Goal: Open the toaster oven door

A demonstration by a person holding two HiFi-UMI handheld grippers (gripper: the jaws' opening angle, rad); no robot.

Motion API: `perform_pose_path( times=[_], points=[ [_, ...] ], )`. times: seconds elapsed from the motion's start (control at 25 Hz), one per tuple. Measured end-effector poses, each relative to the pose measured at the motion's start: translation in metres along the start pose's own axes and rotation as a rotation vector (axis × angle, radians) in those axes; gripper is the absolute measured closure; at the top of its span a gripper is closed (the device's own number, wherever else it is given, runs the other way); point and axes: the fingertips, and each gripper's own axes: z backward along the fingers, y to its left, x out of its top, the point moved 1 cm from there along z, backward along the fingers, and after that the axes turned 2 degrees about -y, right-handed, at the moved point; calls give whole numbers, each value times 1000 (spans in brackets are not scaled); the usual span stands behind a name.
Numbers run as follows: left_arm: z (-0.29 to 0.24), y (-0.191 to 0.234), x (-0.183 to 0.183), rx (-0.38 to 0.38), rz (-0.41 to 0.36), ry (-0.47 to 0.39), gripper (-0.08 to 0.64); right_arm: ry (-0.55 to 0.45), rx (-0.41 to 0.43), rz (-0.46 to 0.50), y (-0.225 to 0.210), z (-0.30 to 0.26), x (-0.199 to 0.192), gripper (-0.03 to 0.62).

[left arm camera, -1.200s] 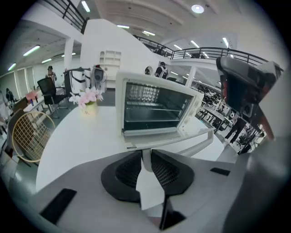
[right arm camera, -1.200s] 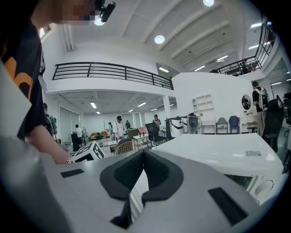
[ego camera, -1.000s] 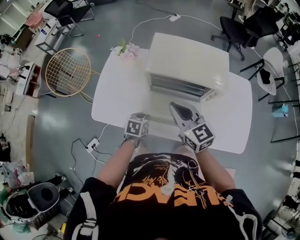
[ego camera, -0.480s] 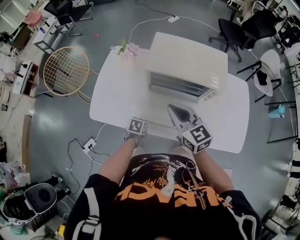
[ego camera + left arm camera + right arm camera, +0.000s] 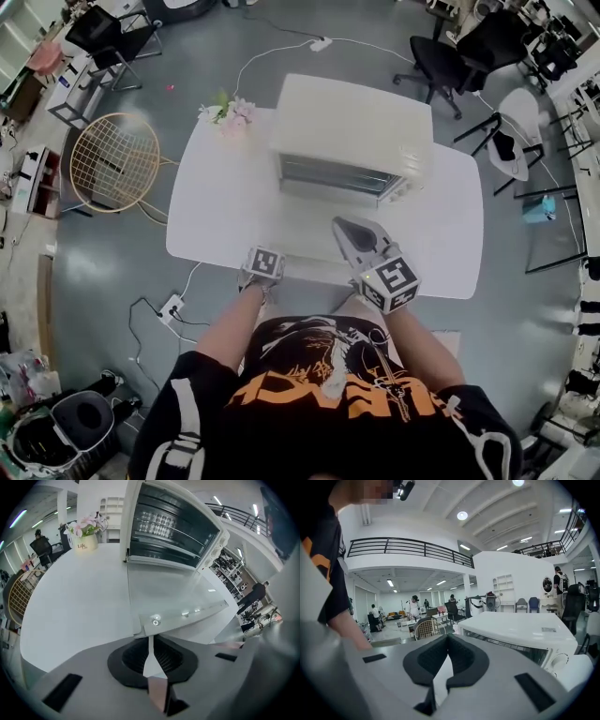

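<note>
**Surroundings: table, floor and furniture**

A white table (image 5: 225, 202) with rounded corners stands on a grey floor (image 5: 122, 253). At its far left corner sits a pot of pink flowers (image 5: 228, 113), marked "Life". A round wire chair (image 5: 112, 161) stands just beside the table's left end. A power strip (image 5: 172, 307) lies on the floor near the table's near left corner, cables trailing from it. A white cable (image 5: 272, 49) crosses the floor beyond the table. Black office chairs (image 5: 436, 58) stand far right, well apart. A railed balcony (image 5: 408, 548) runs overhead; several people (image 5: 414, 605) stand far off beneath it.
</note>
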Motion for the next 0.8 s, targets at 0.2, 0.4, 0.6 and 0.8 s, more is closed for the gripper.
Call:
perform_pose_path(
  times=[0.2, 0.4, 0.6, 0.8],
  points=[
    [-4, -4, -1, -15, -14, -8, 509, -5, -2, -3, -1, -2, 1, 578],
    [3, -8, -29, -31, -29, 9, 534, -15, 0, -4, -2, -4, 4, 578],
    [34, -11, -2, 13, -52, -230, 537, -15, -4, -10, -10, -7, 4, 578],
    [82, -19, 45, 53, -94, -456, 537, -15, 3, -14, -13, -11, 3, 578]
  ],
)
